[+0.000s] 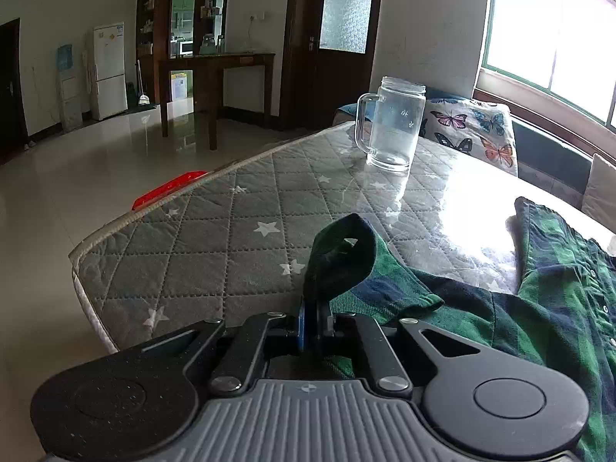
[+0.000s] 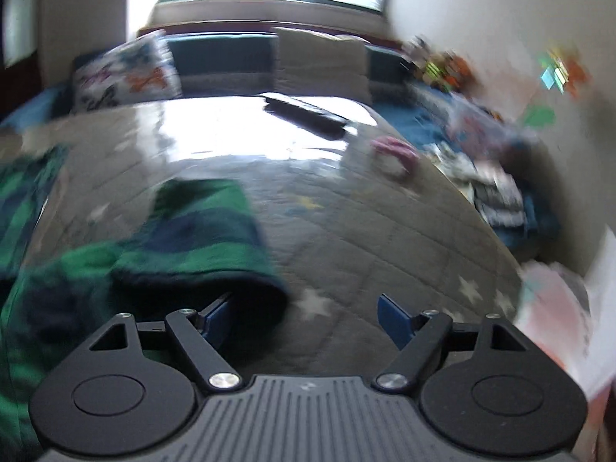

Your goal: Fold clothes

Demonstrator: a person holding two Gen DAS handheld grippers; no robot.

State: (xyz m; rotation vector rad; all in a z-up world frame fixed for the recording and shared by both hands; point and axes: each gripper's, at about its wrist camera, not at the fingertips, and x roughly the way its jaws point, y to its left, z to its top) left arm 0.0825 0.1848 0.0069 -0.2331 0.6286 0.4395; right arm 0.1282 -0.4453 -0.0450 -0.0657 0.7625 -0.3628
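We hold the left gripper point(image 1: 313, 323) low over the near edge of the counter point(image 1: 215, 246), its fingers pressed together on a dark cuff point(image 1: 340, 258) of the green plaid shirt point(image 1: 554, 308). The cuff stands up in a loop above the fingers, and the sleeve runs from it to the right into the rest of the shirt, which lies spread on the quilted grey star-print cover. A row of small buttons shows along the shirt's front. Farther back on the counter stands a clear glass mug point(image 1: 392, 123), upright and well apart from the shirt. A butterfly-print cushion point(image 1: 477, 131) sits beyond the far edge.

Our right gripper point(image 2: 304, 319) is spread wide over bare quilting, with nothing between its blue fingers point(image 2: 394, 321). The right wrist view is badly smeared, but the shirt point(image 2: 200, 231) seems to lie to the left, one fold of it reaching just beside the left finger. We cannot tell whether they touch. A dark flat object point(image 2: 308, 115) lies near the far edge, and a pink thing point(image 2: 396, 154) sits to its right.
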